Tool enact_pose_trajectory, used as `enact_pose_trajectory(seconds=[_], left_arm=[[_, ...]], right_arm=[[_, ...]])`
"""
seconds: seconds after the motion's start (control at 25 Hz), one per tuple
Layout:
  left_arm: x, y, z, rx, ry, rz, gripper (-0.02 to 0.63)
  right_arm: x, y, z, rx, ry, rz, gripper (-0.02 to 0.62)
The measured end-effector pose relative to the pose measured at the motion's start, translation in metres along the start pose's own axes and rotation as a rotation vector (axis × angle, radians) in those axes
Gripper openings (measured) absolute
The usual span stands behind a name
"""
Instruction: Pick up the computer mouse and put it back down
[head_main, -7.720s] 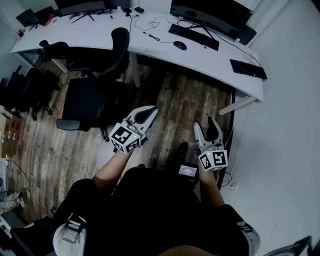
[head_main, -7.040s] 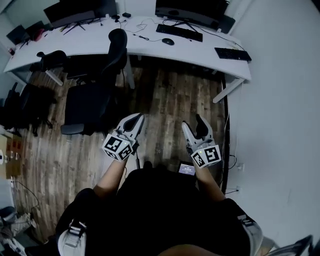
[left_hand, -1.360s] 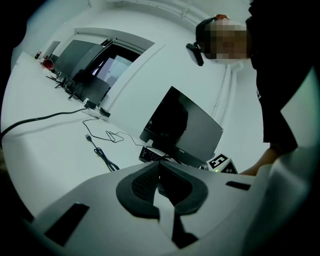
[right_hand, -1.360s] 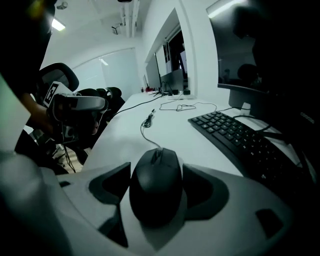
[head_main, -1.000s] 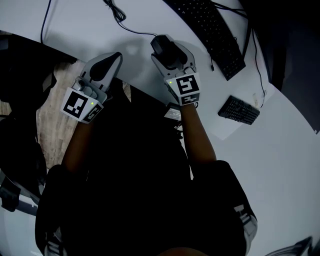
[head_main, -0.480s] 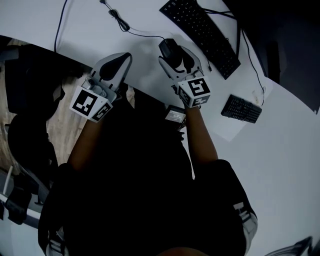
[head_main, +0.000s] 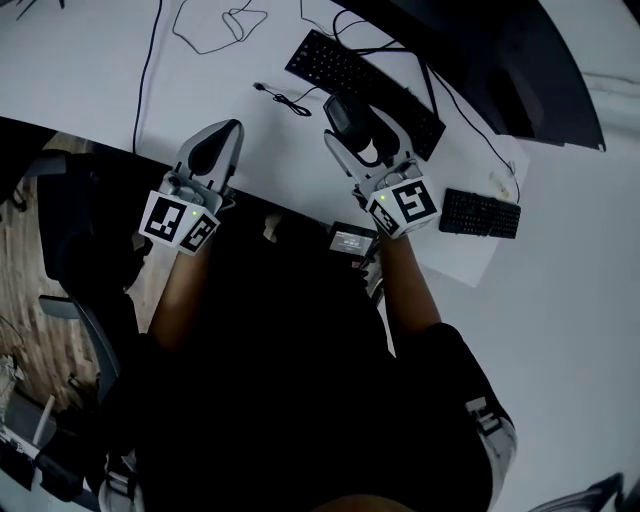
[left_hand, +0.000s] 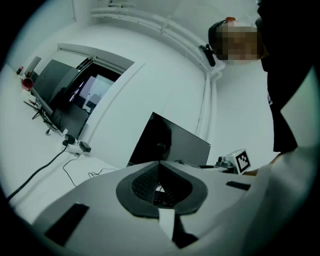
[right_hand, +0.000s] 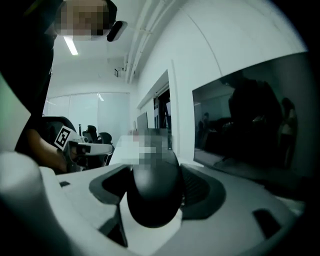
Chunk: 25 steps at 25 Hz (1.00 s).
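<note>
The black computer mouse (head_main: 345, 112) sits between the jaws of my right gripper (head_main: 352, 128), which is shut on it over the white desk (head_main: 90, 90), just in front of the long black keyboard (head_main: 362, 78). In the right gripper view the mouse (right_hand: 152, 192) fills the gap between the two pads, pinched on both sides. I cannot tell whether it touches the desk. My left gripper (head_main: 222, 138) is shut with nothing in it, its tips over the desk's front edge. In its own view the left gripper (left_hand: 160, 164) shows its jaws meeting.
A dark monitor (head_main: 480, 50) stands behind the keyboard. A small black keypad (head_main: 480, 212) lies on a sheet of paper to the right. Thin black cables (head_main: 285, 97) run across the desk at the left. An office chair (head_main: 80, 250) stands left of the person.
Seven seconds ago both grippers hung over the wooden floor, far from the desk. Over the last second the right gripper has stayed shut on the mouse and moved toward the keyboard.
</note>
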<state>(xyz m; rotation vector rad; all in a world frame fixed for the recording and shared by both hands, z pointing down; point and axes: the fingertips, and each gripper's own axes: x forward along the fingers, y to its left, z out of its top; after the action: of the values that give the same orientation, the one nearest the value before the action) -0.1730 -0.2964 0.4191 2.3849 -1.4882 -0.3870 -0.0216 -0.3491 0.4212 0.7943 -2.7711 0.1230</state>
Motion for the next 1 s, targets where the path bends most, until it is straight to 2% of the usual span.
enact_pose_trajectory(seconds=[0.2,0.48,0.72,1.0], left_arm=[[-0.007,-0.032,0.019,0.057,-0.018,-0.006,-0.005],[-0.016,-0.101,0.03,0.068,-0.05,-0.025,-0.005],[-0.025,-0.144,0.039,0.131,-0.052,-0.015,-0.005],[-0.041,-0.176,0.038,0.137,-0.054,-0.007,-0.005]], right_arm=[[-0.059,-0.014,0.052,0.006,-0.147,-0.051,0.308],[-0.16,-0.016,0.091,-0.012,-0.308,-0.09,0.308],[-0.227,-0.021,0.101,-0.009,-0.408,-0.118,0.308],[-0.277,-0.022,0.091,0.017,-0.475,-0.134,0.308]])
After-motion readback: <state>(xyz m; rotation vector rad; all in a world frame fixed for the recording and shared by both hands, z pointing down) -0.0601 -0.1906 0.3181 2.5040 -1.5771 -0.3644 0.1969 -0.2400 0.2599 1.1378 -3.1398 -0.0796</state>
